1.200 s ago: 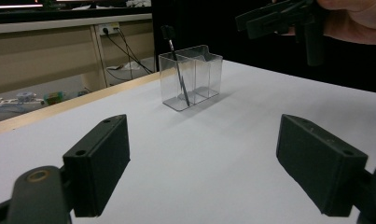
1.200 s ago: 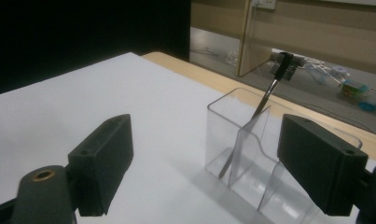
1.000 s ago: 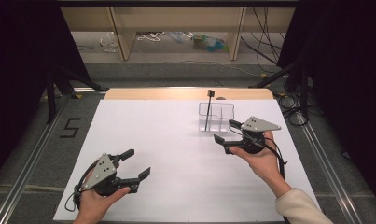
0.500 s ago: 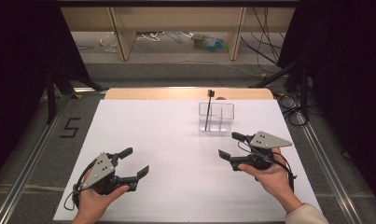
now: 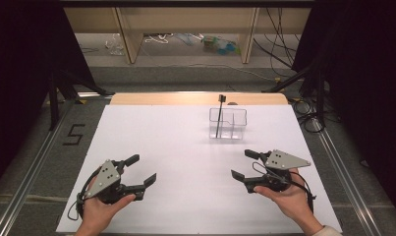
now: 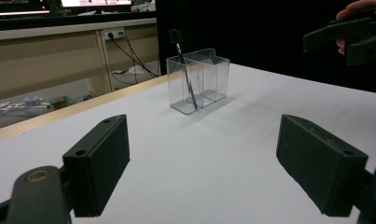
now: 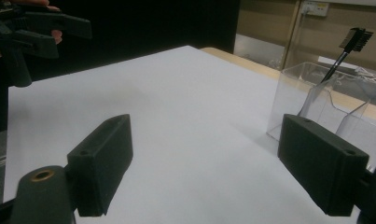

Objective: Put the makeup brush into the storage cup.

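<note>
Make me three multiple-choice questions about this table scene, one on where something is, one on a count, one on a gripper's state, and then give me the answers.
1. Where is the black brush?
A. Lying flat on the white table top
B. Standing in the clear organizer
C. Held in the left gripper

2. How many brushes stand in the clear organizer?
A. One
B. Two
C. Three

3. How do the jaws of the right gripper stand?
A. Shut on the brush
B. Shut on nothing
C. Open, with nothing between them

Answers:
1. B, since its handle leans inside the left end compartment, as the high view has it, with the bristle head above the rim.
2. A, since a single handle shows through the clear walls in the left gripper view.
3. C, since the right gripper view shows bare white table top between the spread jaws.
</note>
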Motion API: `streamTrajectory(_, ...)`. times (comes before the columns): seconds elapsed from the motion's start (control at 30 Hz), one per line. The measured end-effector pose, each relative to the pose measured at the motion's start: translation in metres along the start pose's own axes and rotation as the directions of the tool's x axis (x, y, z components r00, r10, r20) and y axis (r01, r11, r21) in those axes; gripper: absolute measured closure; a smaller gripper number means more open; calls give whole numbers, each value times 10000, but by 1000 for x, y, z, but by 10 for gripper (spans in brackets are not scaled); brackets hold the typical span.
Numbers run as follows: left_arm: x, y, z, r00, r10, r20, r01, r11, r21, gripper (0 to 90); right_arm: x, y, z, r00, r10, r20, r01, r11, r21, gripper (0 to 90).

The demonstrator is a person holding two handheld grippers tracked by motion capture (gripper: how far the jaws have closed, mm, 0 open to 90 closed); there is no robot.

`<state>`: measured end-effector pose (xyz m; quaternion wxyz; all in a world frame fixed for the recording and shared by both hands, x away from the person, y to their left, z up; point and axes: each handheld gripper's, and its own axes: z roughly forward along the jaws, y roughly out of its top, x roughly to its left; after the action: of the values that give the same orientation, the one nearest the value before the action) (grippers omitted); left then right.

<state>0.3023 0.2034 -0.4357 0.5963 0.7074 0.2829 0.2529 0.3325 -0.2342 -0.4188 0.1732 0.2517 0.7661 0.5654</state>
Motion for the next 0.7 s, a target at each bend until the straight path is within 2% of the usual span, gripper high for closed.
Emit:
streamTrajectory(0.03,0,0,0,10000,-3,-3,3,10000,21,171,0,-1,0,10000,-40,11,40,10000,-53,189)
streamTrajectory(0.1,0,0,0,10000,-40,-28,40,10000,44,171,2,-3,-2,10000,-59,60,58,9998,173,189)
streamTrajectory(0.2,1,0,0,10000,89,-25,-89,9999,78,171,3,-6,-3,10000,-22,38,22,10000,77,189)
streamTrajectory(0.23,1,-1,0,10000,58,-28,-58,9999,100,171,3,-6,-5,9998,-147,127,144,9996,225,189)
streamTrajectory(0.3,1,-1,1,10000,49,13,-49,10000,63,171,4,-7,-6,9999,-25,108,23,9996,267,188)
streamTrajectory(0.53,-1,-2,2,9999,-111,28,111,9997,204,173,4,-11,-10,9997,-133,221,121,9985,527,185)
streamTrajectory(0.67,-1,-3,2,9999,-154,49,153,9995,259,173,3,-12,-9,9996,-188,222,179,9990,415,182)
streamTrajectory(0.7,0,-3,3,9998,-179,122,177,9997,165,173,3,-11,-10,9995,-197,240,181,9979,622,182)
